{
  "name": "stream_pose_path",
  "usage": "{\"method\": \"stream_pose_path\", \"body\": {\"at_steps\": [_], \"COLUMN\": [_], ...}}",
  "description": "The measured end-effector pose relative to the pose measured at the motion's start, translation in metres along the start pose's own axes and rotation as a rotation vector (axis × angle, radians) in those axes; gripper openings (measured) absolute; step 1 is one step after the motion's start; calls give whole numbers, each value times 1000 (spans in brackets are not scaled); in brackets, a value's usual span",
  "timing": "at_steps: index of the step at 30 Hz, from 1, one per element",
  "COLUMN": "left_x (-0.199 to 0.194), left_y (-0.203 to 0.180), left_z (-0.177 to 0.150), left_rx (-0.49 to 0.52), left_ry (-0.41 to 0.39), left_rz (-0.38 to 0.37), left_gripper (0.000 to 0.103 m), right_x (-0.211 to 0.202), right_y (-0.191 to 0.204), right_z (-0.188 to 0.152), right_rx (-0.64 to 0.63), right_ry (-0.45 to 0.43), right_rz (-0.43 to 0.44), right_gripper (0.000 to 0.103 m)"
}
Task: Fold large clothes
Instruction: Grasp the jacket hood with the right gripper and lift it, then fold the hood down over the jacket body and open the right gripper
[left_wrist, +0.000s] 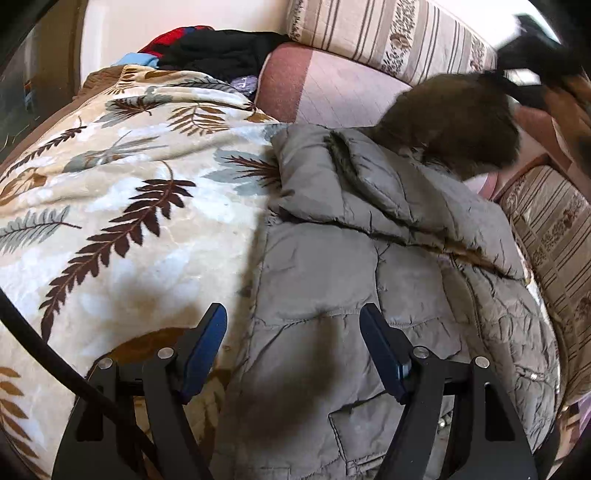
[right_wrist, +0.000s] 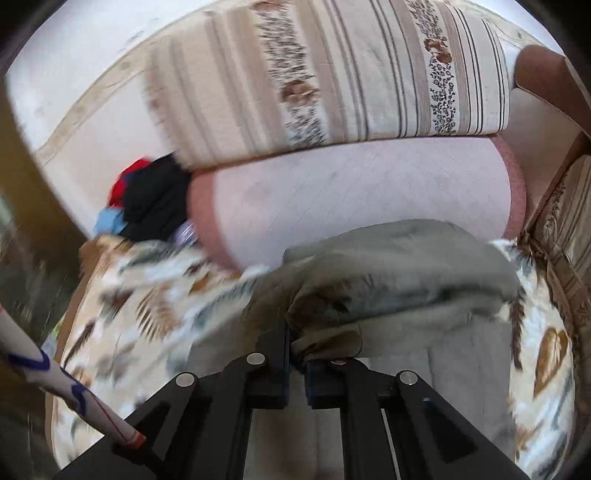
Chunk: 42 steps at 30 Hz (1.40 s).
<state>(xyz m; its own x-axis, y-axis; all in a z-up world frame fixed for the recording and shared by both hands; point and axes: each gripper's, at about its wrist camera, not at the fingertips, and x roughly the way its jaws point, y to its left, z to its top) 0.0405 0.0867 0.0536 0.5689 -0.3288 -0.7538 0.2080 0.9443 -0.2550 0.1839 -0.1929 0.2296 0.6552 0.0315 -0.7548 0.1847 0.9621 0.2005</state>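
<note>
Overhead, both wrist views look down on a bed or sofa seat covered by a plush cream blanket (left_wrist: 122, 206) printed with brown and grey-blue fern leaves. Behind it: a pale pink cushion (left_wrist: 332, 88) with a darker pink edge, and a striped beige backrest cushion (left_wrist: 391, 33) with floral bands. A second striped cushion (left_wrist: 554, 236) sits at the right side. A heap of black, red and light blue clothes (left_wrist: 207, 48) lies in the far left corner against a cream wall.

Task item: a grey-olive quilted puffer jacket (left_wrist: 351, 280), spread flat on the blanket, crinkled shell, stitched panels, a patch pocket near the lower edge. Its dark brown fur-trimmed hood (left_wrist: 454, 122) is raised at the far right.

Left gripper (left_wrist: 293, 347): pointing downward over the jacket's left edge, jaws spread wide, nothing between the blue pads, apart from the fabric.

Right gripper (right_wrist: 297, 354): jaws pressed together, pinching a bunched fold of the jacket (right_wrist: 388, 280); fabric drapes away from the pinch. This view is motion-blurred. In the left view a dark blurred shape at the hood is probably this gripper; cannot confirm.

A white cable with blue and red markings (right_wrist: 74, 387) crosses the lower left of the right view.
</note>
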Motion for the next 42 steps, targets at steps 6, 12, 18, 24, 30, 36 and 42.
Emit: {"method": "stream_pose_path", "body": {"at_steps": [6, 12, 18, 24, 30, 36, 42], "left_x": [-12, -10, -6, -1, -3, -4, -2], "left_y": [8, 12, 14, 14, 13, 11, 9], "left_z": [1, 1, 0, 0, -1, -2, -2], "left_rx": [-23, -34, -36, -41, -33, -27, -17], "left_ry": [-45, -51, -42, -29, -36, -33, -27], "left_rz": [43, 67, 75, 76, 81, 82, 89], "left_gripper": [73, 73, 73, 73, 73, 73, 73], "right_x": [-39, 47, 106, 73, 20, -23, 33], "right_y": [17, 8, -7, -11, -23, -33, -41], "right_z": [-107, -175, -184, -178, -187, -153, -102], "right_rx": [-12, 66, 161, 129, 34, -44, 22], "right_ry": [78, 233, 269, 215, 197, 31, 15], "right_rz": [91, 47, 31, 75, 59, -57, -175], "right_gripper": [6, 6, 7, 41, 57, 57, 57]}}
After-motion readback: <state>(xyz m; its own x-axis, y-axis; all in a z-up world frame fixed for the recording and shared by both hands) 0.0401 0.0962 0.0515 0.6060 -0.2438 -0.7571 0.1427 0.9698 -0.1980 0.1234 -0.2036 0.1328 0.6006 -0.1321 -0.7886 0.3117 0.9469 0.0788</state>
